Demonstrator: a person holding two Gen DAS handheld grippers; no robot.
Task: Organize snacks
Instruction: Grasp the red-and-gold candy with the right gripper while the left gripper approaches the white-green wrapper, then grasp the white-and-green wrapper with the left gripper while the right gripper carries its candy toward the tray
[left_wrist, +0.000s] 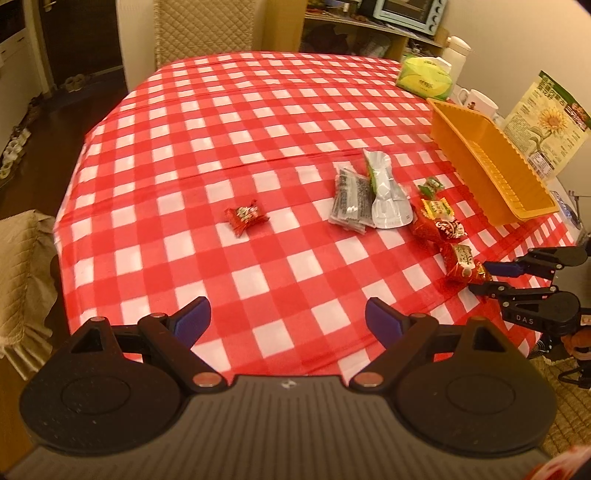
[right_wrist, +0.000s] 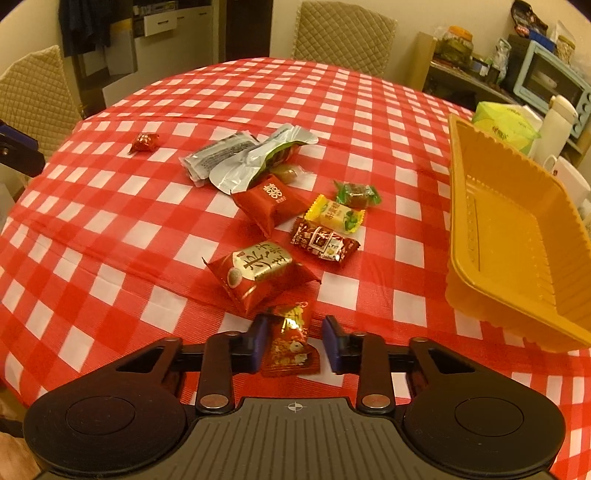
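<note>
Pick-up step: right gripper jaws straddle red-gold candy, not yet clamped (left gripper gaping, idle); next, close, carry to orange tray.

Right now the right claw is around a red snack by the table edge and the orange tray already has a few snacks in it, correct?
Not quite. The right wrist view shows the tray holds nothing. The right claw is open around the red snack near the table edge, as you said.
</note>
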